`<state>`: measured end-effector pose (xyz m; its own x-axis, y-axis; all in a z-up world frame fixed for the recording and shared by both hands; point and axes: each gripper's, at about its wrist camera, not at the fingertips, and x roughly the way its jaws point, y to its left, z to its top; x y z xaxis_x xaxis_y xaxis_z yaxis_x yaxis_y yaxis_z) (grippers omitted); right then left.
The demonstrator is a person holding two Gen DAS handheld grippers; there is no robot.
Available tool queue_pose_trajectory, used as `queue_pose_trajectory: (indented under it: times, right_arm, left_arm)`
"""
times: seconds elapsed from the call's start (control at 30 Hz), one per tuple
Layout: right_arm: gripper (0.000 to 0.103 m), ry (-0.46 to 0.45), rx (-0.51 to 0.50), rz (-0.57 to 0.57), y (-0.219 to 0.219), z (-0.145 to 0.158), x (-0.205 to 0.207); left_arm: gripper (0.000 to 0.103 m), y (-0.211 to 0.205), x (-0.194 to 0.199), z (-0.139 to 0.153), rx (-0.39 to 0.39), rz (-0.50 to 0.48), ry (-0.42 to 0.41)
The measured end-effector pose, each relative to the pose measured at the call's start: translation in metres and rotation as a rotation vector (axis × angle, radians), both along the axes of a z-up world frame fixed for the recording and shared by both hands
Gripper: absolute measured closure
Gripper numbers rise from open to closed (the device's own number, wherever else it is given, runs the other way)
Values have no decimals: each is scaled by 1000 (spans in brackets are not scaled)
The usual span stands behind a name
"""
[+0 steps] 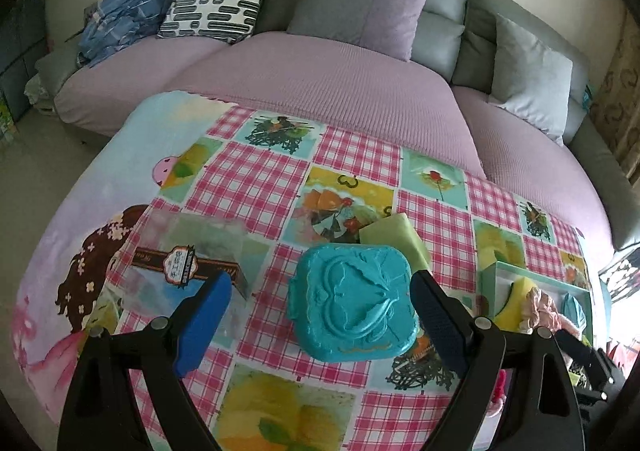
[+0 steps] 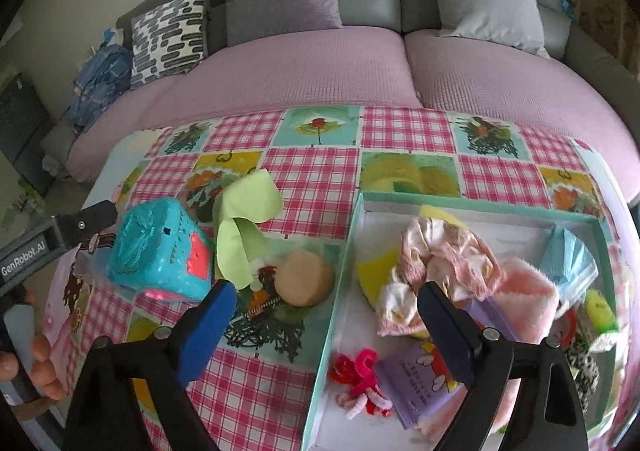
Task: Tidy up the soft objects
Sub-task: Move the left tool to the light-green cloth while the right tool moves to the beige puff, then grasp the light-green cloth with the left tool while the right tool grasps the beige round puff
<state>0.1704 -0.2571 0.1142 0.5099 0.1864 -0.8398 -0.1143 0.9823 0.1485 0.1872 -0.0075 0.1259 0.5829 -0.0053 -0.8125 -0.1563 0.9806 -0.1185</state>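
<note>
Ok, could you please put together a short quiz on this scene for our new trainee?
1. True or false: the tan round pad lies inside the teal-rimmed tray.
2. What sits between the open fingers of the left gripper? A. the turquoise case B. a yellow sponge C. a patterned cushion
3. Are the jaws of the right gripper open or shut?

Key: 1. False, it lies on the checked cloth, left of the tray's wall. 2. A. 3. Open, with nothing held.
</note>
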Motion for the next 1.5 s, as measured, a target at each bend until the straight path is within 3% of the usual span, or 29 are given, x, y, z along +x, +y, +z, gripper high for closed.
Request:
queue_pose_trajectory:
  times: [0.33,0.4,0.5,0.6,0.7,0.87,0.97,1.07,1.5]
  right_arm:
    - [16,88,-21,77,7,1,35]
    - [18,105,-29,103,10,1,42]
    - [21,153,-22,155,18,-4,54]
    - [23,195,-21,189,25,-11,62]
    - [26,231,-45,208,30,-21,69]
    - [29,285,-43,243,36,-35,78]
    - [34,305,-44,268,39,-40,82]
    - [34,327,-61,298,45,-47,84]
    - [44,382,-124,368,61,-70,86]
  left_arm:
    - [12,1,32,13,56,-140,45]
    - [12,-5,46,16,66,-206,68]
    - [12,-17,69,12,19,-323,137]
    - [13,-26,90,-2,-29,-377,232]
    - [14,-32,109,-17,-2,-383,305]
    - [15,-34,133,-45,-66,-375,419]
    - [22,-38,140,-59,-33,-389,468]
    - [23,-39,147,-72,-42,-392,530]
    - [24,-55,166,-113,40,-428,629]
